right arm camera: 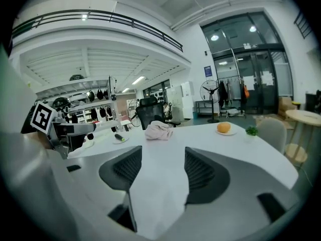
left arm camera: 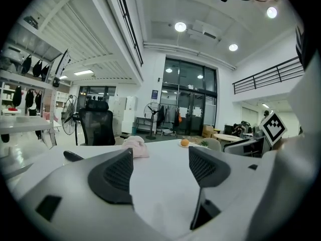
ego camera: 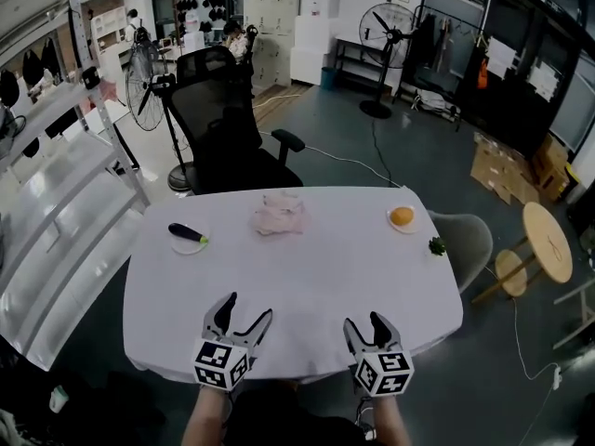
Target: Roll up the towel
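1. White table [ego camera: 307,277] w/ rounded corners fills the middle of the head view; both grippers are over its near edge.
2. Black office chair [ego camera: 223,119] stands behind the far edge, left of centre.
3. Grey chair [ego camera: 469,240] sits at the table's right end, w/ a round wooden side table [ego camera: 547,240] beyond it.
4. Towel [ego camera: 279,214]: pink, crumpled in a loose heap, not rolled. It lies near the far edge, approx. mid-width, well apart from both grippers.
5. Left gripper [ego camera: 249,306]: jaws wide apart, nothing btwn them but bare tabletop. It points toward the towel.
6. Right gripper [ego camera: 364,321]: jaws apart but narrower than the left, also empty, only tabletop btwn the pads.
7. Dark aubergine [ego camera: 186,233] w/ green end lies on a small white plate [ego camera: 189,246] at the left side, well left of the towel.
8. Orange [ego camera: 402,216] sits on a small dish at the right side, near the far edge.
9. Small green item [ego camera: 436,245] is at the right rim, just beside the orange; too small to tell what it is.
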Demonstrator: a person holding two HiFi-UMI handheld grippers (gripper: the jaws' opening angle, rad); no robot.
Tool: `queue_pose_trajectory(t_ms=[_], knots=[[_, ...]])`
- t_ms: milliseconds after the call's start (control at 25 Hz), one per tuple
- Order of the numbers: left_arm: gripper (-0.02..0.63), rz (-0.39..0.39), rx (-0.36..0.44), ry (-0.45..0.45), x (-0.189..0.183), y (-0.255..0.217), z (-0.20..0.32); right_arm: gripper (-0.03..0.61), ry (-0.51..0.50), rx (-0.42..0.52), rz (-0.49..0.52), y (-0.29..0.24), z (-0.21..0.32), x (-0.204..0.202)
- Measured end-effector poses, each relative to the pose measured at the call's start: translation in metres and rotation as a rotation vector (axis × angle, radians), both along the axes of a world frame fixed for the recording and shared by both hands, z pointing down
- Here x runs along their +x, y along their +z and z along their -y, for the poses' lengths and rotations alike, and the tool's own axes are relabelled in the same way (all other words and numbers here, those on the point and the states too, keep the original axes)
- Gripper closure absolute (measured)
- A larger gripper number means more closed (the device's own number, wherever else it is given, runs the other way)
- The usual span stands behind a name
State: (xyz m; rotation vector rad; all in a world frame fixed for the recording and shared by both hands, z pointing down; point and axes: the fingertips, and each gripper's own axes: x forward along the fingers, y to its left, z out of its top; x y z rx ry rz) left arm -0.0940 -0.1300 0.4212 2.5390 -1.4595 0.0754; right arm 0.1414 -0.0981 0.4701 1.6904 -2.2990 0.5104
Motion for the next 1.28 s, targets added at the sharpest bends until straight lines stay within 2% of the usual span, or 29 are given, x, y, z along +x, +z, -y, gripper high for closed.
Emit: queue_pose_trajectory(t_ms=[400,640,960,1280], knots=[[0.247,0.002,-0.01,0.005,-0.006,0.011,0.045,0.318,-0.008,-0.032,-0.012,0.017,0.039,-0.006],[0.247,0.009,-0.043,0.024,-0.006,0.038,0.051,0.321,-0.043,-0.057,-0.019,0.035,0.039,-0.018],[0.247,0.09,-0.068,0.027,-0.009,0.051,0.058,0.324,-0.092,-0.104,-0.045,0.043,0.04,-0.015],[0.247,0.251,-0.102,0.033,-0.005,0.079,0.109,0.324,-0.198,-0.125,-0.045,0.05,0.101,-0.026]])
